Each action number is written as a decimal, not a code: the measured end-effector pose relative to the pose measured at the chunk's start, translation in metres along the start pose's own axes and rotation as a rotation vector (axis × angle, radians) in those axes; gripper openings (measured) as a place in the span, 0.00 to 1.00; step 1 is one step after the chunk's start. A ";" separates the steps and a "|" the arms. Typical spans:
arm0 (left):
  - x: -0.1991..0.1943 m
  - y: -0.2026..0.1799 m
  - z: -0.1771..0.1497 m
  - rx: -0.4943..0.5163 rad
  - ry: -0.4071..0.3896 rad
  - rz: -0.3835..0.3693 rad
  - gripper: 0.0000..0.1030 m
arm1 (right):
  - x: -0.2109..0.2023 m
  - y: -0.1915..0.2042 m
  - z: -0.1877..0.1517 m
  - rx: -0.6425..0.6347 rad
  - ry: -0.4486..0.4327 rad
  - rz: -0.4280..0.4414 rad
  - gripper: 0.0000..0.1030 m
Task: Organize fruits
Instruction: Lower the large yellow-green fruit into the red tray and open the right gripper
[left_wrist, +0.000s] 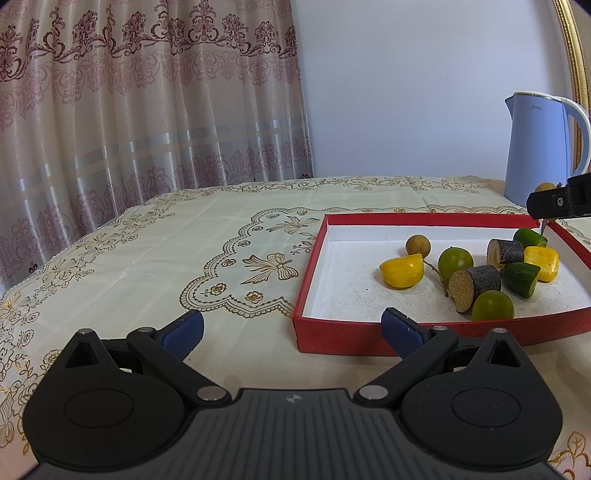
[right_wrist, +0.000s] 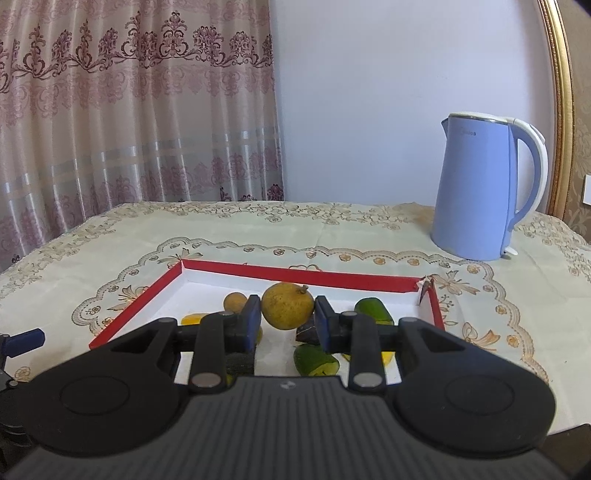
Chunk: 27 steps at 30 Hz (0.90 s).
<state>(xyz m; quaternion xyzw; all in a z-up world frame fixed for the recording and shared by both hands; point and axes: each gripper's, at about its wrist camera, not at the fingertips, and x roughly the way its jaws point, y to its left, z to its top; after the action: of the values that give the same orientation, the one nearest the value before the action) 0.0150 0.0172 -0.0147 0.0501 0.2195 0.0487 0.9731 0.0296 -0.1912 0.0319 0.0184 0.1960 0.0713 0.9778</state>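
A red box with a white inside lies on the tablecloth and holds several fruit pieces: a yellow half, a brown longan, green limes, dark cut pieces. My left gripper stands open at the box's near left corner, nothing between its blue pads. In the right wrist view my right gripper is shut on a yellowish-brown round longan, held above the box. The right gripper's black tip shows at the right edge of the left wrist view.
A light blue electric kettle stands on the table behind the box, to the right. A patterned curtain hangs behind the table on the left. A gold frame runs along the right wall.
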 end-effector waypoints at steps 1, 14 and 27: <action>0.000 0.000 0.000 0.000 0.000 0.000 1.00 | 0.001 -0.001 0.000 0.002 0.002 0.000 0.28; 0.000 0.000 0.000 0.000 0.000 0.000 1.00 | 0.005 0.001 -0.001 0.006 0.006 0.001 0.28; 0.001 0.001 0.000 0.000 0.000 0.000 1.00 | 0.024 0.003 0.002 -0.006 0.034 -0.013 0.28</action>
<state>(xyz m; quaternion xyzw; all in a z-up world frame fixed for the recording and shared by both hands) 0.0156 0.0179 -0.0152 0.0500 0.2195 0.0488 0.9731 0.0520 -0.1847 0.0248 0.0131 0.2126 0.0658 0.9748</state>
